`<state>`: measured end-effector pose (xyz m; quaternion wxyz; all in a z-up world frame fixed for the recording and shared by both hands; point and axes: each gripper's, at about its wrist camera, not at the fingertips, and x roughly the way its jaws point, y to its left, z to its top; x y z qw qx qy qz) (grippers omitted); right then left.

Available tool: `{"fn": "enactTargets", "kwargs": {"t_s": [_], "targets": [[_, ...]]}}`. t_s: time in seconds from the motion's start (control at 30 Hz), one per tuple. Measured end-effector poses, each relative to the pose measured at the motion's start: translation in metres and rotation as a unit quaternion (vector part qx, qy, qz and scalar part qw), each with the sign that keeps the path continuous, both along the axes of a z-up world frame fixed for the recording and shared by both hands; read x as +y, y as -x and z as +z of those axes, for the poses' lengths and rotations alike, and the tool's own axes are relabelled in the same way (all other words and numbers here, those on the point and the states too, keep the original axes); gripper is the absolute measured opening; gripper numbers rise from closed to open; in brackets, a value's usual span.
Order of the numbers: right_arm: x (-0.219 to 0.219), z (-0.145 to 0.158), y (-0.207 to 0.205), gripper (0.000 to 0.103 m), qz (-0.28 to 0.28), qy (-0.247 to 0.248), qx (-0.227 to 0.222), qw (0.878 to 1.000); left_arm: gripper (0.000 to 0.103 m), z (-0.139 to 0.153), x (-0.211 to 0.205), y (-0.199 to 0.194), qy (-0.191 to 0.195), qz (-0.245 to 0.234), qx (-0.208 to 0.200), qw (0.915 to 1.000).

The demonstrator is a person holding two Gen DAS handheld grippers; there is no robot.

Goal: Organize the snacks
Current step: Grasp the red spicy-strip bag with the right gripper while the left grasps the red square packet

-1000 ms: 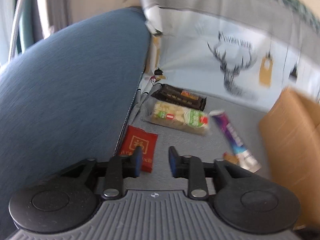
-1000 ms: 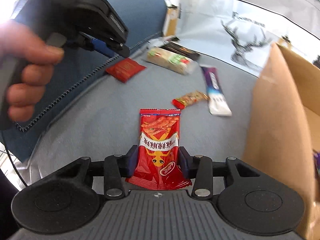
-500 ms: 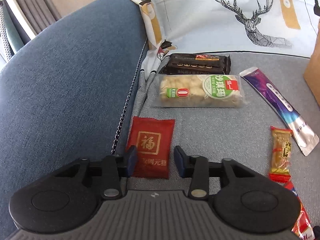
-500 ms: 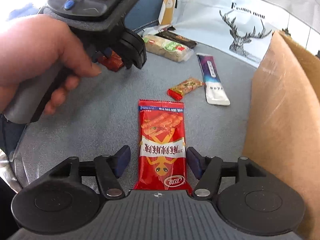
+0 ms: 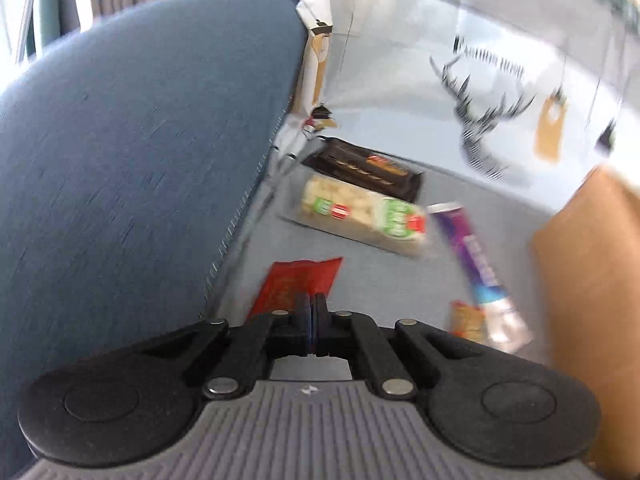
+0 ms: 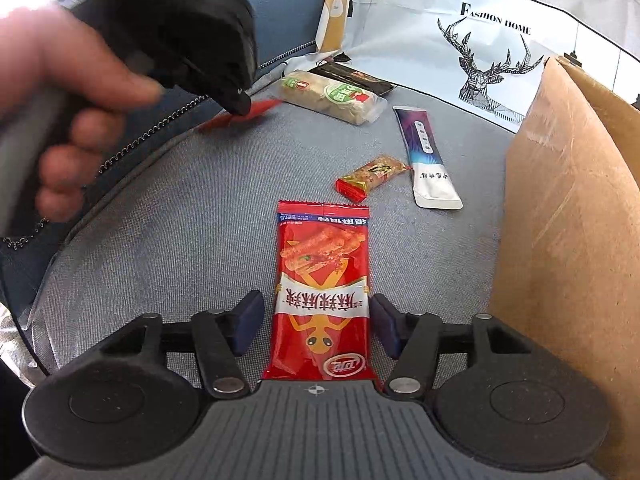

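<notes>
My left gripper (image 5: pixel 311 312) is shut on the small red packet (image 5: pixel 298 283), holding it by its near edge above the grey sofa seat; it also shows in the right wrist view (image 6: pixel 240 110), blurred red packet (image 6: pixel 236 116) hanging from it. My right gripper (image 6: pixel 316 320) is open, its fingers either side of a long red snack bag (image 6: pixel 322 288) lying flat on the seat. A pale cracker pack (image 6: pixel 332 96), a dark biscuit pack (image 6: pixel 352 76), a purple stick pack (image 6: pixel 426 160) and a small orange bar (image 6: pixel 372 176) lie further off.
A brown cardboard box (image 6: pixel 572 240) stands on the right. A blue sofa arm (image 5: pixel 140 160) rises on the left. A white deer-print cushion (image 6: pixel 480 40) leans at the back.
My left gripper has shut on the small red packet and lifted it, tilting the view. My right gripper has opened wider around the long red bag.
</notes>
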<state>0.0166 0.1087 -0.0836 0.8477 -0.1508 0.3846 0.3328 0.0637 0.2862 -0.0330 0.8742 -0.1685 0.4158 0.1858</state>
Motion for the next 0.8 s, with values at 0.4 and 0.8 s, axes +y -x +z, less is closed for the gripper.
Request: {"fn": "enactTargets", "kwargs": {"t_s": [0.4, 0.8], "targets": [[-0.004, 0.004, 0.003, 0.056, 0.004, -0.01, -0.002, 1.0, 0.03, 0.004, 0.005, 0.039, 0.092, 0.032, 0.002, 0.9953], [-0.002, 0.003, 0.0, 0.068, 0.005, -0.017, 0.002, 1.0, 0.07, -0.016, -0.006, -0.006, 0.037, 0.023, 0.029, 0.9986]]}}
